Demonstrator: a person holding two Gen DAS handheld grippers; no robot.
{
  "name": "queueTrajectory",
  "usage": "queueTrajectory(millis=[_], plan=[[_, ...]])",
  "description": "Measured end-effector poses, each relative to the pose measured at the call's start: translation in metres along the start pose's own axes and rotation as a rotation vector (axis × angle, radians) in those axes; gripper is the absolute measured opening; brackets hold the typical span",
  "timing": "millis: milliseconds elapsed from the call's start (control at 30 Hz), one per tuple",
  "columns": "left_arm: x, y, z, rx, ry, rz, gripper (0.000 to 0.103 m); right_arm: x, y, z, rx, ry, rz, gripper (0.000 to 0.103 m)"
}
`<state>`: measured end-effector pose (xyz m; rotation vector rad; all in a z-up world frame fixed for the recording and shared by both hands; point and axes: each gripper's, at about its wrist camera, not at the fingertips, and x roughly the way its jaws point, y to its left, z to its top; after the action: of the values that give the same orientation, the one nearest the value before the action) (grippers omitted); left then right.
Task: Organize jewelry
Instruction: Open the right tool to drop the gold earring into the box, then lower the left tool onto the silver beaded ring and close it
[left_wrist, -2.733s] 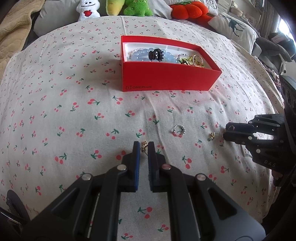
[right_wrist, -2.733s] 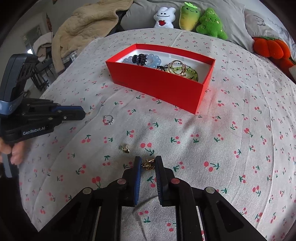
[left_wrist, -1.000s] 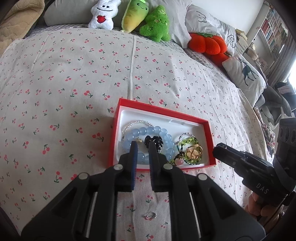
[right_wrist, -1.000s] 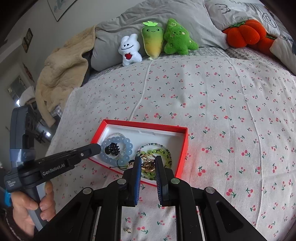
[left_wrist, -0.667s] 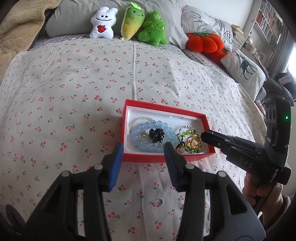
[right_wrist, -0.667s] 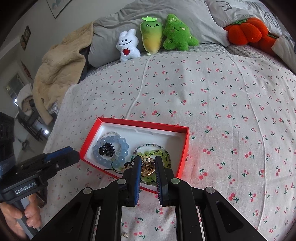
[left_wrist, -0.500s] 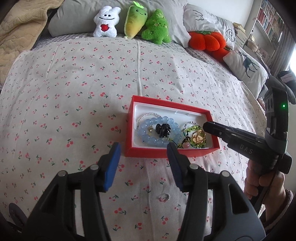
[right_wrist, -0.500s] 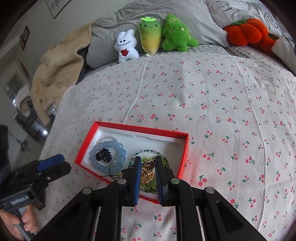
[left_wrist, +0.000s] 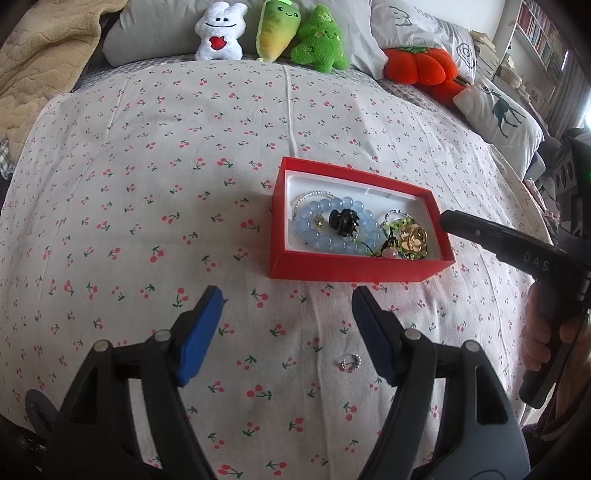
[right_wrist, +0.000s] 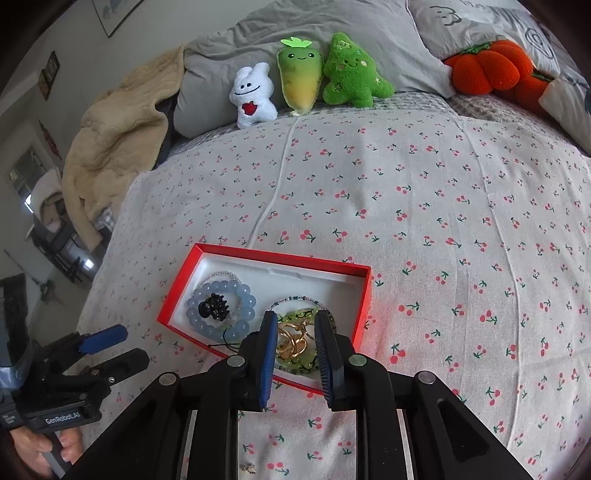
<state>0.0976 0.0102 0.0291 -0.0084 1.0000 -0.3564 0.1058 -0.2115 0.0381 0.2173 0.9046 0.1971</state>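
Observation:
A red box (left_wrist: 354, 271) with a white lining lies on the cherry-print bedsheet. It holds a blue bead bracelet (left_wrist: 325, 242), a black hair claw (left_wrist: 344, 220), a green bead bracelet and gold earrings (left_wrist: 413, 238). My left gripper (left_wrist: 288, 325) is open and empty, in front of the box. A small silver ring (left_wrist: 349, 362) lies on the sheet near its right finger. My right gripper (right_wrist: 295, 347) is open above the box's near right part, over the gold earrings (right_wrist: 293, 341). A small gold earring (right_wrist: 248, 469) lies on the sheet under the right gripper.
Three plush toys (right_wrist: 306, 77) and an orange pumpkin cushion (right_wrist: 491, 66) sit by grey pillows at the head of the bed. A beige blanket (right_wrist: 114, 147) is heaped at the left. The bed's edge falls away at the left in the right wrist view.
Both grippers carried earrings from the sheet to the box. The left gripper opened, dropped its earring among the blue beads and drew back. The right gripper has just opened over the box.

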Motion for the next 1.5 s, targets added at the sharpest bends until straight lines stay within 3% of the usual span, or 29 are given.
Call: queueTrajectory(millis=[33,67,267,500,667,1033,1267,1500], plan=[[-0.001,-0.002,-0.004,0.012,0.004,0.010,0.075,-0.005,0.001,-0.003,-0.008,-0.003,-0.005,0.055],[-0.001,-0.004,-0.007,0.024,0.008,0.021,0.075,-0.011,0.001,-0.006,-0.015,-0.012,-0.013,0.063],[-0.007,-0.010,-0.030,0.055,0.021,0.058,0.081,-0.039,0.007,-0.027,-0.059,-0.037,-0.034,0.066],[-0.003,-0.010,-0.055,0.044,0.068,0.055,0.085,-0.062,0.018,-0.059,-0.107,-0.085,-0.101,0.086],[0.003,-0.009,-0.072,0.088,0.088,0.097,0.086,-0.064,0.018,-0.083,-0.113,-0.070,-0.122,0.088],[0.011,-0.010,-0.095,0.146,0.088,0.117,0.086,-0.029,0.013,-0.133,-0.121,0.088,-0.137,0.088],[0.015,-0.020,-0.096,0.173,0.049,0.013,0.085,-0.012,0.005,-0.148,-0.121,0.115,-0.145,0.088],[0.026,-0.043,-0.090,0.233,0.043,-0.053,0.065,-0.010,0.009,-0.149,-0.172,0.113,-0.148,0.089]])
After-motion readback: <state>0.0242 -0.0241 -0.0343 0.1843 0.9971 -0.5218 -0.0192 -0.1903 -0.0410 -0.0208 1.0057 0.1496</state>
